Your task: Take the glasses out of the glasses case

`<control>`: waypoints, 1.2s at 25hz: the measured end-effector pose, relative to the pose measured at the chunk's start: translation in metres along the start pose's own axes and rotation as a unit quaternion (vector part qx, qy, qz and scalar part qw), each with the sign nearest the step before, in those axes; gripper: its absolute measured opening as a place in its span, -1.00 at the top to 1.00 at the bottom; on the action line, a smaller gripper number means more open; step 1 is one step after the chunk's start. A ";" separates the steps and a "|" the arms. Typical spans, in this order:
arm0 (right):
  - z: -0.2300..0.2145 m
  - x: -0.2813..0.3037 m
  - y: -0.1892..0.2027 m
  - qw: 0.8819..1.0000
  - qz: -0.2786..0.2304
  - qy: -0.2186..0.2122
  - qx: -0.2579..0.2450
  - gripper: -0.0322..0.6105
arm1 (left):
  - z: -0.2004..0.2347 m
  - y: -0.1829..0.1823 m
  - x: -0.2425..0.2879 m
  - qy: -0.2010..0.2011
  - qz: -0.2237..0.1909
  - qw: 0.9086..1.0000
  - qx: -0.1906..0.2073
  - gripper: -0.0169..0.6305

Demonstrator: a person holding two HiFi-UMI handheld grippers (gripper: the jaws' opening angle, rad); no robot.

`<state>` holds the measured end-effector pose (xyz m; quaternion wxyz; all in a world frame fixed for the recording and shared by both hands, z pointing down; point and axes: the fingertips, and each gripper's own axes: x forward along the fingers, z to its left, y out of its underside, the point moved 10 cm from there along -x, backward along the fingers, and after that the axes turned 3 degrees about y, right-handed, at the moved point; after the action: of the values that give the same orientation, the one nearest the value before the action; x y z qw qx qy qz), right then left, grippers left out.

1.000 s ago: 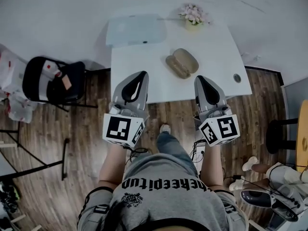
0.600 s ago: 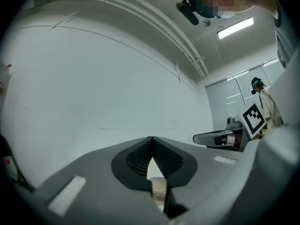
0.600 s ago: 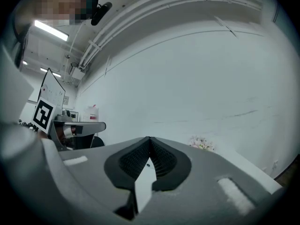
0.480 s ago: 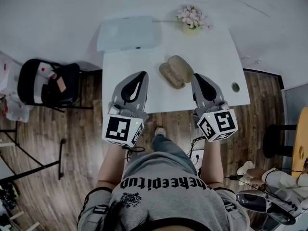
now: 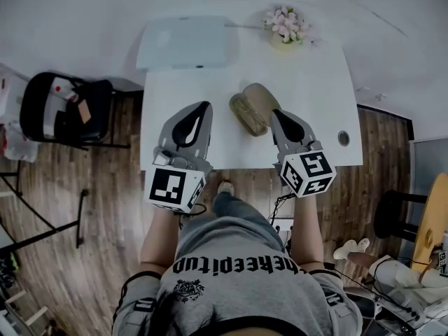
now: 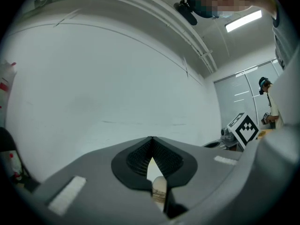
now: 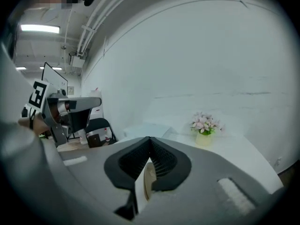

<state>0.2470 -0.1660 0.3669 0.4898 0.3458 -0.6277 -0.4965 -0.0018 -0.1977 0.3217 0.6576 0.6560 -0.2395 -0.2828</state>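
Room: wood floor (image 5: 91, 257), white surface (image 5: 315, 96), black chair (image 5: 63, 110) to its left. On the surface: pale flat board (image 5: 185, 42) at far edge, tan glasses case (image 5: 252, 107) at centre, small flower pot (image 5: 285, 26) far right. Left tool (image 5: 205, 106) and right tool (image 5: 274, 113), both closed and empty, flank the case.

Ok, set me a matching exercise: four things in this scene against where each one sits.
1 glasses case
2 flowers
3 black chair
4 pale flat board

A on the floor, left of the table
B table's far right corner
C table's far left end
D table's middle

Pairs: 1-D, 2-B, 3-A, 4-C
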 end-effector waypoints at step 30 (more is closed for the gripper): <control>-0.041 0.139 0.095 0.938 0.322 -0.104 -0.081 0.49 | 0.018 0.020 0.003 -0.093 0.044 0.995 -0.006 0.89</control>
<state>0.2525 -0.2804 0.4976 0.5818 0.0310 -0.7107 -0.3943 -0.0109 -0.2130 0.3421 0.6480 0.6120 -0.3264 -0.3146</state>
